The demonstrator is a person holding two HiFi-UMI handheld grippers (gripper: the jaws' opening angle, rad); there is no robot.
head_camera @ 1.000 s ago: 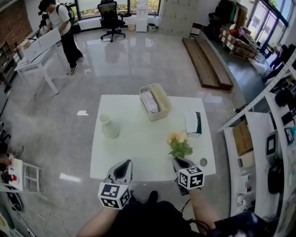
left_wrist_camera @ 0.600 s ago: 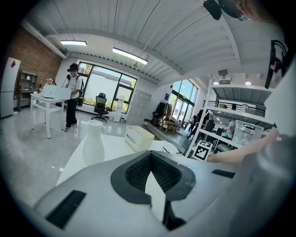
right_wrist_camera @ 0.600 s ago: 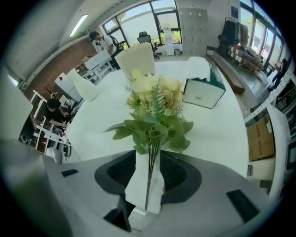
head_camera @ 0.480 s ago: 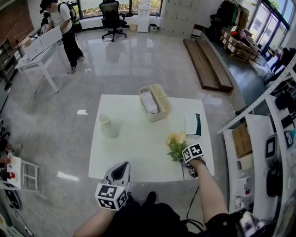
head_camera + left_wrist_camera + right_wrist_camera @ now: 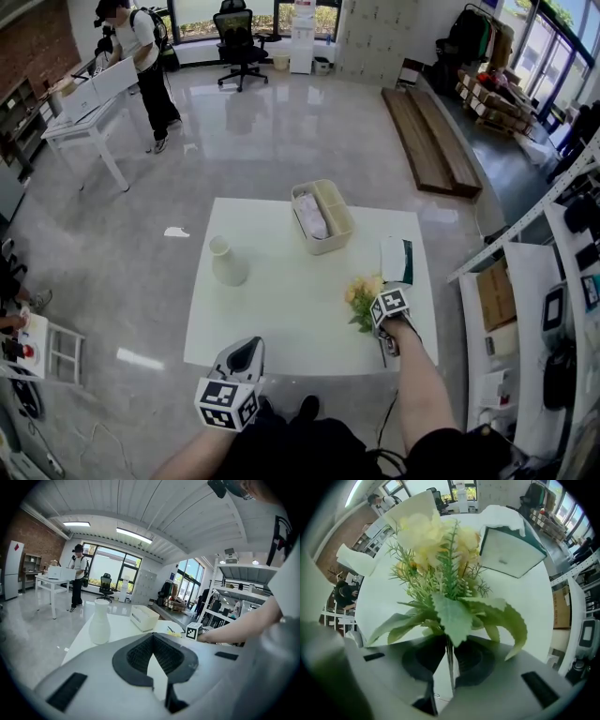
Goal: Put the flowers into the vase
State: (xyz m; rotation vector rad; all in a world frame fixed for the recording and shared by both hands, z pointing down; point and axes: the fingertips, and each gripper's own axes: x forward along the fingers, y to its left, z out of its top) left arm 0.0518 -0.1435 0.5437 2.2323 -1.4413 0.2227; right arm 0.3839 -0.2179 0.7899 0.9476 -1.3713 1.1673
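A bunch of pale yellow flowers (image 5: 360,296) with green leaves lies on the white table (image 5: 281,319) near its right side. My right gripper (image 5: 380,319) points straight down over its stem end. In the right gripper view the thin stem runs between the jaws of that gripper (image 5: 449,641), which have just been closing and now pinch it; the flowers (image 5: 440,559) fill the view. A white vase (image 5: 228,264) stands upright at the table's left, also visible as the vase (image 5: 100,623) ahead of my left gripper (image 5: 152,637). The left gripper (image 5: 246,345) hovers shut and empty at the front edge.
A cream two-compartment bin (image 5: 322,217) sits at the table's far edge, and a green-and-white tissue box (image 5: 397,260) lies just beyond the flowers. Metal shelving (image 5: 562,281) stands right of the table. A person (image 5: 141,47) stands by a desk far away at the left.
My right gripper has moved from the table's front edge onto the flowers' stem and tipped downward. The flowers and the left gripper have stayed put.
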